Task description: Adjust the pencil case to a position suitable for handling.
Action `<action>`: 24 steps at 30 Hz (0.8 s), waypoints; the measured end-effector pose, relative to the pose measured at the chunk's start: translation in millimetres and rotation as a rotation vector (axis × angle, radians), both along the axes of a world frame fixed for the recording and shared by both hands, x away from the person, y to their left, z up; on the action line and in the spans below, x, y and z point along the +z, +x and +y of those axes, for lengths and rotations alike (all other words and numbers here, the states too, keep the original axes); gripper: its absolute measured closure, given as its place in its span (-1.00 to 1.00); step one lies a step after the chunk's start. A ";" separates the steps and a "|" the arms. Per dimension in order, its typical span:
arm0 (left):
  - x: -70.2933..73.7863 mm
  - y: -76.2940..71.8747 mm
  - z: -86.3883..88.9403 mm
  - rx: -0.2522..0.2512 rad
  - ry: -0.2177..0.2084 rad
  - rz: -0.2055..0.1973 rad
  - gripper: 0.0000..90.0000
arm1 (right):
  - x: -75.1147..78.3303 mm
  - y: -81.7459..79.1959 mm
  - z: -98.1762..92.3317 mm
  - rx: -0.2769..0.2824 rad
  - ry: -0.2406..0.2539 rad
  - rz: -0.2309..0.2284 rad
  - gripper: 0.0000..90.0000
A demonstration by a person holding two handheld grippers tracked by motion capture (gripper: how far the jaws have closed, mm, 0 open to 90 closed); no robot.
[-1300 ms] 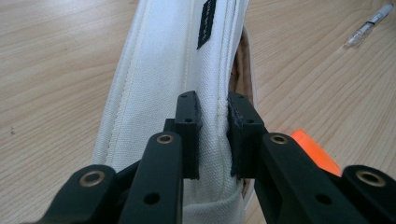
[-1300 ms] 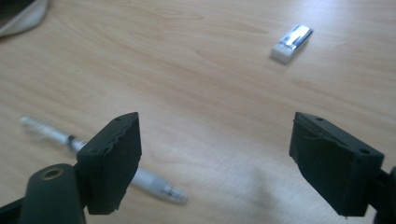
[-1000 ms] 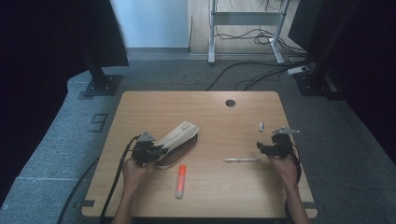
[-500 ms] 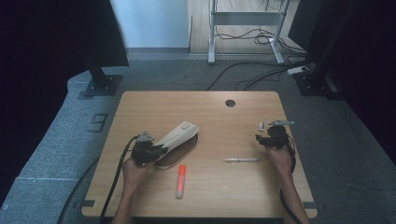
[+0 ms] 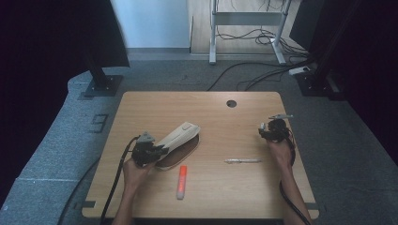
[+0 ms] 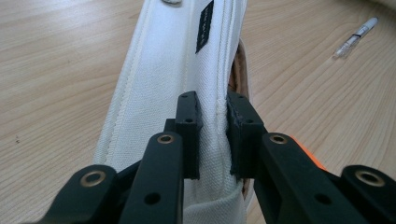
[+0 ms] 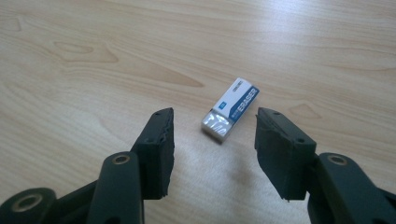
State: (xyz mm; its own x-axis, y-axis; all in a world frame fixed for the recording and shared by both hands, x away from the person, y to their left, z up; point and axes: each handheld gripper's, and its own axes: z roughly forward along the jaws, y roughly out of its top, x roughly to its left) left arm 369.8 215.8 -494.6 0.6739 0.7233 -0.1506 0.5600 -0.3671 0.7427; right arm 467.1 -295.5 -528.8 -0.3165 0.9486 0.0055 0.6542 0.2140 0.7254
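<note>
A light wooden table (image 5: 141, 108) with a round cable hole near its top edge carries a white pencil case (image 5: 180, 137) at centre left, an orange marker (image 5: 181, 182) below it, a pen (image 5: 242, 161) right of centre, and an eraser (image 7: 230, 108) at right.

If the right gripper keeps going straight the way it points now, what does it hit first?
Most likely the eraser, lying on the table just ahead, between the lines of the right gripper's jaws. These have just been closing but don't touch it. Depth is hard to judge.
</note>
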 end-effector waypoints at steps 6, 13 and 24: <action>0.1 -0.2 0.0 -0.005 0.004 -0.003 0.71 | 0.3 12.8 1.9 -0.011 -0.011 0.011 0.12; -0.2 -0.4 -0.4 -0.007 0.009 -0.005 0.71 | -7.2 22.0 0.8 -0.031 -0.019 0.035 0.14; -0.8 -0.5 -1.0 -0.009 0.013 -0.011 0.71 | -13.1 24.4 -1.0 -0.022 0.011 0.052 0.58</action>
